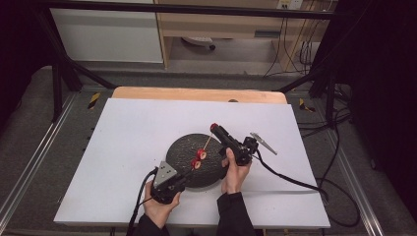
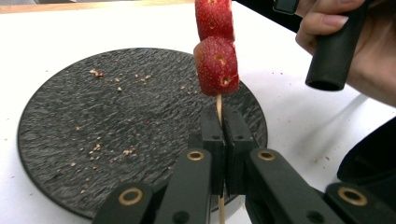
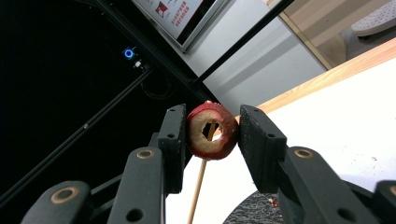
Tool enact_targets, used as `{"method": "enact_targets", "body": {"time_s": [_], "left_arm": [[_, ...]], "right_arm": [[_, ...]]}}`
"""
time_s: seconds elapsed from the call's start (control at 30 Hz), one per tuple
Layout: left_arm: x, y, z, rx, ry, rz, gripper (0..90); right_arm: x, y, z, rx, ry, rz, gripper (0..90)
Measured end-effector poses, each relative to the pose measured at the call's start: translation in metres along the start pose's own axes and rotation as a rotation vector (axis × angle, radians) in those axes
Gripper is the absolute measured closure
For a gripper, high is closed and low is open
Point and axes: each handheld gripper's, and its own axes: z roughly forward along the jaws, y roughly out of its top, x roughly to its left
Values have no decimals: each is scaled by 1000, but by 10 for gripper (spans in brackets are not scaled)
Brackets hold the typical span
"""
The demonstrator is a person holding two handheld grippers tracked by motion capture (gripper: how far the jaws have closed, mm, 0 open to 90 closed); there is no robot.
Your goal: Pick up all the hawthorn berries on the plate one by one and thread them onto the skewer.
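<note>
A thin wooden skewer (image 1: 207, 142) slants up over the round black plate (image 1: 182, 147). My left gripper (image 1: 187, 174) is shut on the skewer's lower end (image 2: 218, 105), and two red fruit slices (image 2: 217, 65) are threaded just above its jaws. My right gripper (image 1: 215, 129) is shut on a red ring-shaped slice (image 3: 223, 135) at the skewer's top. In the right gripper view the skewer tip (image 3: 198, 186) shows through the slice's hole. In the left gripper view the person's right hand (image 2: 345, 42) grips the handle at the upper right.
Crumbs (image 2: 95, 148) are scattered over the plate, which rests on a white table sheet (image 1: 123, 147). A wooden edge (image 1: 196, 93) runs along the back. The right gripper's cable (image 1: 295, 182) trails across the sheet to the right.
</note>
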Motion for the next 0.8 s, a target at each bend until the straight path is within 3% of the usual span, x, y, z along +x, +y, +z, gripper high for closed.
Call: {"method": "enact_targets", "body": {"time_s": [0.8], "left_arm": [[2,23,15,-14,4,1,882]], "right_arm": [[2,-6,-4,24,14,-4,632]]}}
